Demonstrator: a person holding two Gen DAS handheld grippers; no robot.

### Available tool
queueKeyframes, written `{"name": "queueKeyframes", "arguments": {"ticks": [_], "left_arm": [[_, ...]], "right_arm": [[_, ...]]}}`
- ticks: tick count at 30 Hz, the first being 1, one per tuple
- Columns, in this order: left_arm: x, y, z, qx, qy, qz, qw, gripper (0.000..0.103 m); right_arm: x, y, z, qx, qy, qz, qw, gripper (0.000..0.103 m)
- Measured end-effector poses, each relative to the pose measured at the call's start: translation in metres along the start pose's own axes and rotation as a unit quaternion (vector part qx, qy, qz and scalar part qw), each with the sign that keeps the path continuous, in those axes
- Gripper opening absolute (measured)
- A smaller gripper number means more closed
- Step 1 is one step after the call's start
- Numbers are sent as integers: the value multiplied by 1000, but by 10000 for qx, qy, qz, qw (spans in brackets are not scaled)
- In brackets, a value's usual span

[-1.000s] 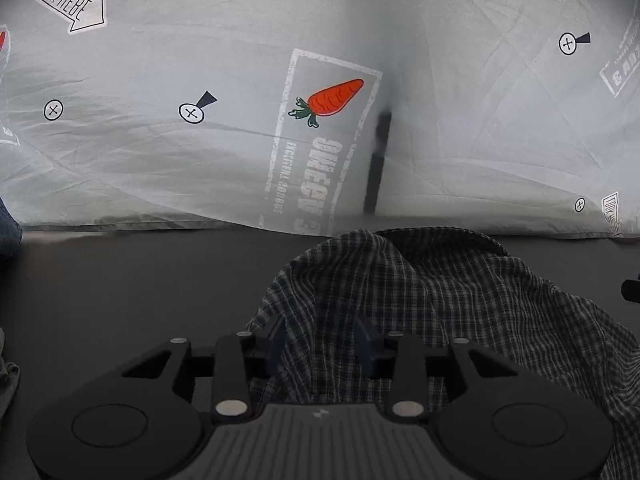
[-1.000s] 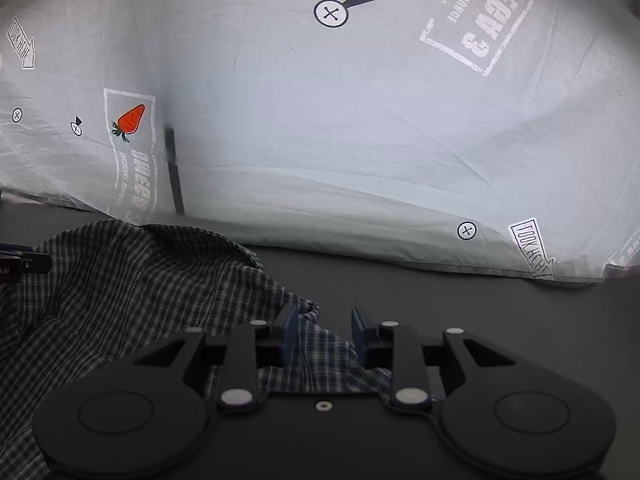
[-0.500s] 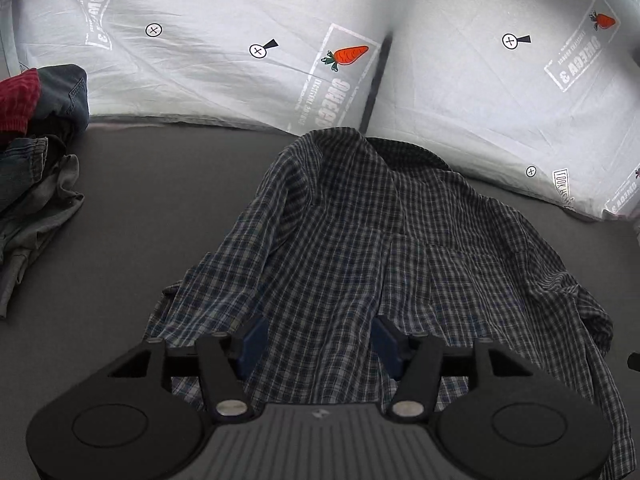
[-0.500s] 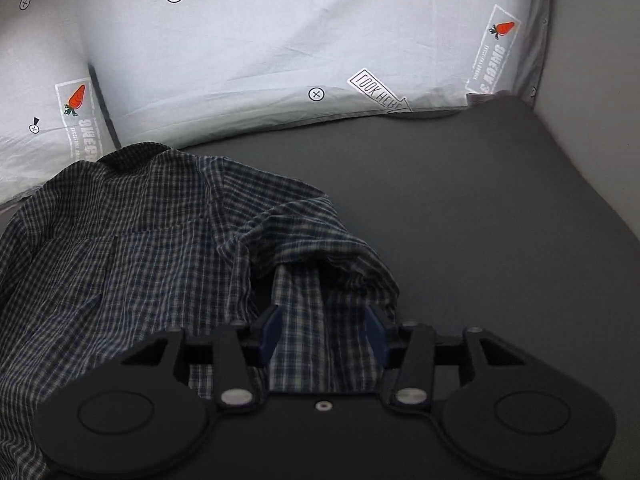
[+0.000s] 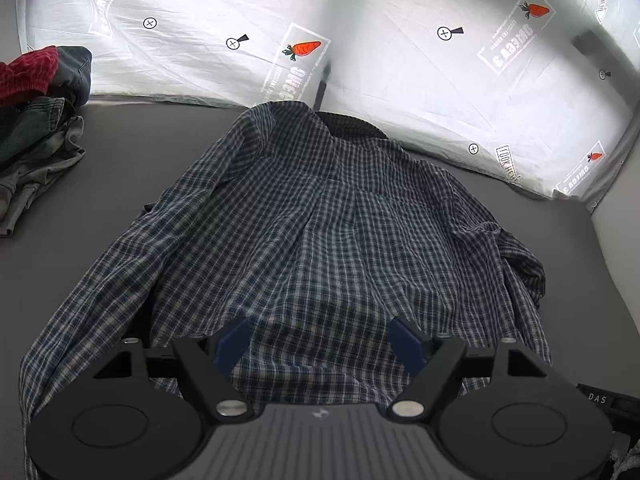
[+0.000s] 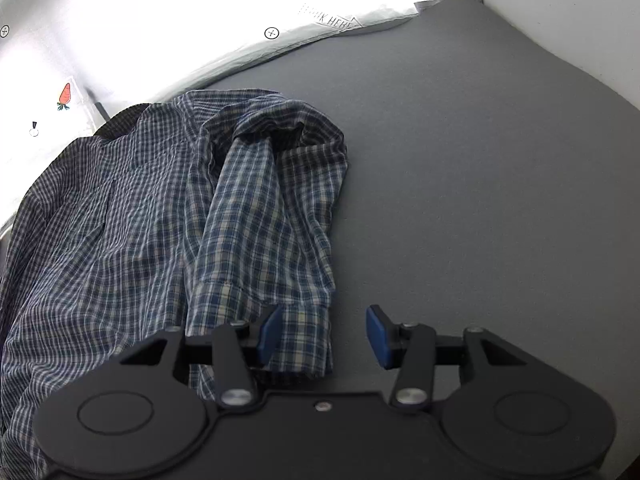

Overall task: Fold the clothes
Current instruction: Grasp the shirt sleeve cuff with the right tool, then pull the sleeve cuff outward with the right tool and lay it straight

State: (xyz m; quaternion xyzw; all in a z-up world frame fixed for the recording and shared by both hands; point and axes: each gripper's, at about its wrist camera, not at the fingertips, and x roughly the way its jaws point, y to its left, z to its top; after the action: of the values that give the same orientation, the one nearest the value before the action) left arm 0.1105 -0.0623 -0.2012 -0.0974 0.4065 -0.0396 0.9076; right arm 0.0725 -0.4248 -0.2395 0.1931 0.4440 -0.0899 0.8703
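While both claws hang spread and holding nothing, the plaid shirt (image 5: pixel 320 232) lies back-up and opened out on the grey bed (image 6: pixel 480 160) ahead of the left claw (image 5: pixel 318 342). One sleeve (image 6: pixel 272 208) is doubled along the body, its cuff between the right claw (image 6: pixel 324 336) fingers. No body fold shows; the far sleeve seems loose. An unsorted clothes heap (image 5: pixel 36 96) waits far left.

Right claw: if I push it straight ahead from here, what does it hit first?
Probably the shirt sleeve, whose cuff end already lies between the open fingers of the right claw. Depth is unclear; its right half faces bare grey bed.
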Motion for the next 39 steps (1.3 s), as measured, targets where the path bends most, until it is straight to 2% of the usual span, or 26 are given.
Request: {"name": "queueKeyframes", "arguments": {"ticks": [6, 9, 11, 12, 13, 15, 17, 19, 20, 21, 22, 23, 24, 26, 27, 29, 34, 36, 38, 39], "left_arm": [[-12, -12, -27, -73, 193, 121, 9997, 78], [-17, -18, -40, -108, 290, 165, 9994, 78], [-21, -21, -48, -131, 355, 195, 9991, 78], [-23, -23, -52, -143, 388, 209, 9989, 78], [-23, -24, -51, -133, 365, 178, 9991, 78], [-22, -24, -48, -120, 334, 117, 9993, 78], [-19, -24, -45, -117, 329, 64, 9994, 78], [-16, -23, -41, -132, 328, 37, 9994, 78], [-15, -23, -37, -180, 319, 22, 9993, 78], [-14, -23, -32, -231, 288, -46, 9993, 78], [-14, -24, -26, -220, 224, -127, 9994, 78], [-14, -26, -21, -205, 157, -209, 9994, 78], [-15, -28, -17, -118, 94, -227, 9996, 78], [-13, -33, -11, 90, 21, -201, 9998, 78], [-12, -35, -9, 150, 10, -208, 9997, 78], [-9, -36, -7, 127, 84, -266, 9995, 79], [-1, -38, -2, 76, 233, -340, 9991, 79], [2, -41, 1, 107, 229, -351, 9991, 79], [5, -45, 4, 125, 253, -379, 9989, 79], [7, -47, 5, 133, 277, -396, 9987, 79]], "right_arm": [[8, -2, 0, 165, 33, 626, 9979, 48], [18, 0, -4, 255, 224, 510, 9981, 48], [16, 2, -6, 201, 124, 471, 9986, 48], [15, 3, -6, 170, 108, 431, 9989, 39], [16, 3, -6, 156, 105, 404, 9990, 17], [16, 3, -4, 136, 102, 354, 9992, 10], [8, 2, 1, -31, -80, 87, 9999, 7], [-16, 3, 14, -652, -630, -576, 9942, 7], [-31, 3, 22, -1072, -1012, -1010, 9839, 7], [-46, 3, 30, -1487, -1389, -1438, 9685, 6], [-58, 2, 37, -1998, -1819, -1983, 9422, 6], [-69, -1, 42, -2512, -2246, -2537, 9067, 6], [-81, -3, 48, -3005, -2652, -3067, 8633, 6], [-89, -12, 54, -3806, -3105, -3862, 7808, 7], [-86, -16, 52, -3968, -3065, -4003, 7670, 7], [-78, -25, 45, -4204, -2888, -4192, 7511, 7], [-12, -43, -22, -4479, -904, -3960, 7965, 11], [-6, -40, -52, -4304, -428, -3577, 8276, 11], [-17, -34, -57, -3720, -316, -3210, 8704, 17], [-26, -37, -53, -3254, -303, -2970, 8972, 26]]}}
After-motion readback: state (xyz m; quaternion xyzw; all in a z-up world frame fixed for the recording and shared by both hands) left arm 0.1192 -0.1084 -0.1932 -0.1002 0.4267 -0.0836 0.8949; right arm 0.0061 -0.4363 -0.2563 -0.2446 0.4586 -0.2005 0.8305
